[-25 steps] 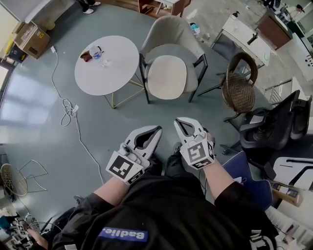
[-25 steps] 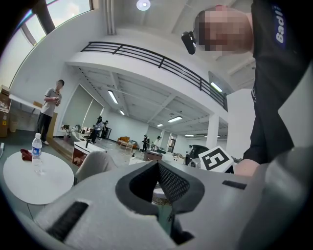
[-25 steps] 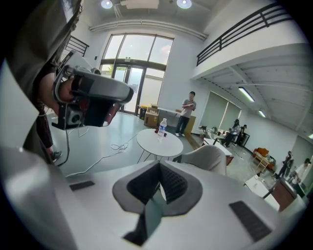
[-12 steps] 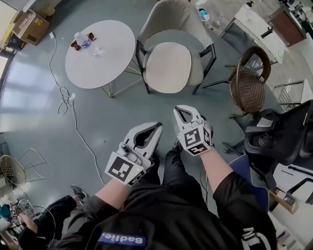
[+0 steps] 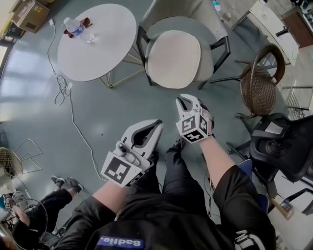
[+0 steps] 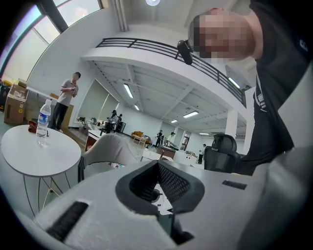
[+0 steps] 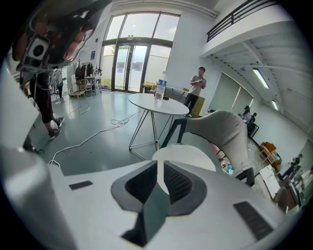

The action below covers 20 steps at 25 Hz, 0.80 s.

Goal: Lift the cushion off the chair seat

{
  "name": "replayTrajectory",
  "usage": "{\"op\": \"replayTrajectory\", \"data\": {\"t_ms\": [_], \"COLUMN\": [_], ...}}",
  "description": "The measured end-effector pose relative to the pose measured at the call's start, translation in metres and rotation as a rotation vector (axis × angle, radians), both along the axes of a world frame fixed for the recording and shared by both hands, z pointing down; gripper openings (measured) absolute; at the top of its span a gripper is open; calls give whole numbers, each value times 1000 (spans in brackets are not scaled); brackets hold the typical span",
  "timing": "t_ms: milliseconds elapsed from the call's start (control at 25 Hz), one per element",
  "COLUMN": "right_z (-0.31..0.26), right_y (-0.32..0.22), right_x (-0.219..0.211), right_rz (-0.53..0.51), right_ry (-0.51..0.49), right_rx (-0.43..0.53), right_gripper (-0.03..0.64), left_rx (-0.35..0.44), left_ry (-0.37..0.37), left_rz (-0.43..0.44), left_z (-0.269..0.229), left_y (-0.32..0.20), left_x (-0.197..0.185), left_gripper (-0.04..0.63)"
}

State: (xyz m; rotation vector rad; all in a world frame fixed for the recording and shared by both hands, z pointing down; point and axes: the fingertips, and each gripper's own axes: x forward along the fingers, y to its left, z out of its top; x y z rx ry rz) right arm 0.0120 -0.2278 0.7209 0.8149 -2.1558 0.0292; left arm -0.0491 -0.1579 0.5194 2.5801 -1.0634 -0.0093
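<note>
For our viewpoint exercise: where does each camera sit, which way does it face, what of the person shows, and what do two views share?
Head view: on the head, looking steeply down at chair, cushion, round table; shows arms, legs, left tongs, right tongs.
Left gripper view: on the left tongs, facing roughly level toward round table and chair; torso upper right.
Right gripper view: on the right tongs, angled down at the cushion; head rig apparently upper left.
Shared: both gripper views show the bottle.

Bare floor [image 5: 122, 105] fronts chair [image 5: 182, 10]; table [image 5: 105, 41] left.
</note>
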Motion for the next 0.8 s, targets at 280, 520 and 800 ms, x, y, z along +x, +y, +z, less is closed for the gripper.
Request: {"op": "replayTrajectory", "data": {"t_ms": [280, 520, 800], "right_z": [55, 98, 156], "right_y": [-16, -30, -43], "right_x": [-11, -17, -21], "right_rz": [-61, -128, -179], "right_ry": [136, 263, 409], "right_rx": [14, 46, 94], "right_gripper": [29, 109, 181], "left_rx": [-25, -31, -44], "left_ry": [-3, 2, 0], "left_rz": [-9, -5, -3], "left_z": [28, 47, 76], "left_y": [-2, -8, -9], "left_x": [-6, -9, -16], "left_gripper": [12, 12, 12]}}
